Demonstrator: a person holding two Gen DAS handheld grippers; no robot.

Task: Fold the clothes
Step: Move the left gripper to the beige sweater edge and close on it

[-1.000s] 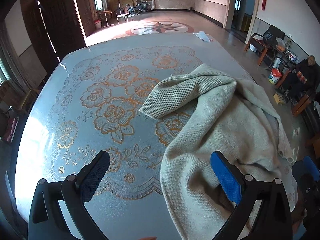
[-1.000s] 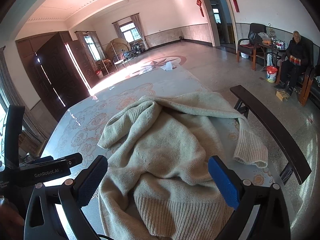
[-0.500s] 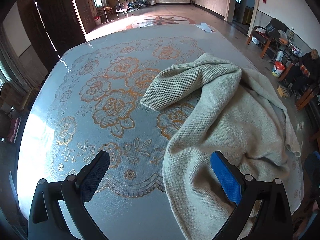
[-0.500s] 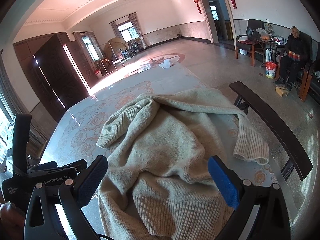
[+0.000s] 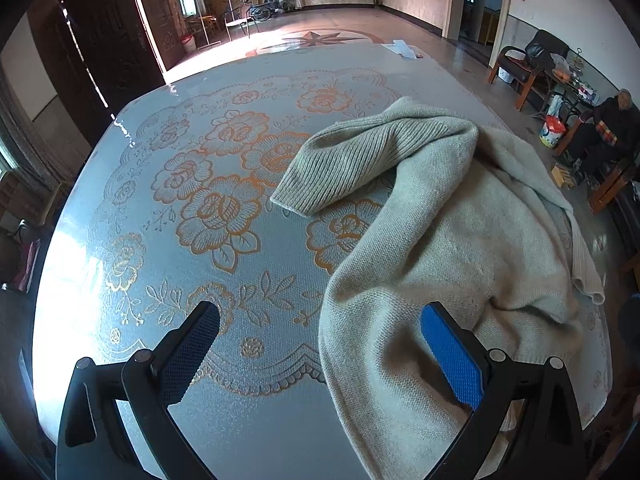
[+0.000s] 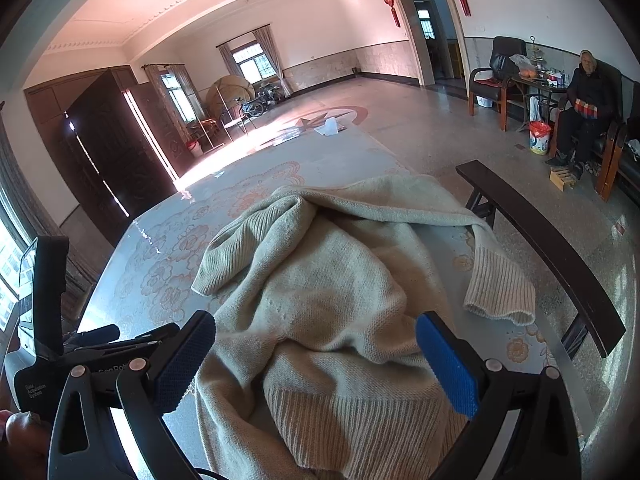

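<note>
We hold both claws wide apart over the counter (image 5: 208, 432), neither gripping anything. The left claw (image 5: 320, 354) hangs with its right finger over the sweater (image 5: 452, 248) and its left finger over bare patterned cloth; the right claw (image 6: 316, 360) hangs straight above the knit, the ribbed hem (image 6: 360, 428) lying just beneath and between its fingers.

The sweater lies in a loose heap, not flat and not folded. Ahead and to the left of the left claw one ribbed cuff (image 5: 340, 168) is flopped back across the counter. Ahead and to the right of the right claw the other cuff (image 6: 500, 292) droops at the counter's edge, near the dark bench (image 6: 552, 248).

We judge the knit soft, limp and fairly light. It will sag and stretch rather than hold a shape, and a single-point pinch will drag the whole heap across the smooth tablecloth. The ribbed bands look thicker and firmer, so they should give the surest bite. We would take hold at the hem corners or at the shoulders, one claw each, pinching a single layer where we can tell the layers apart, since the bunched middle hides which layer is which.
</note>
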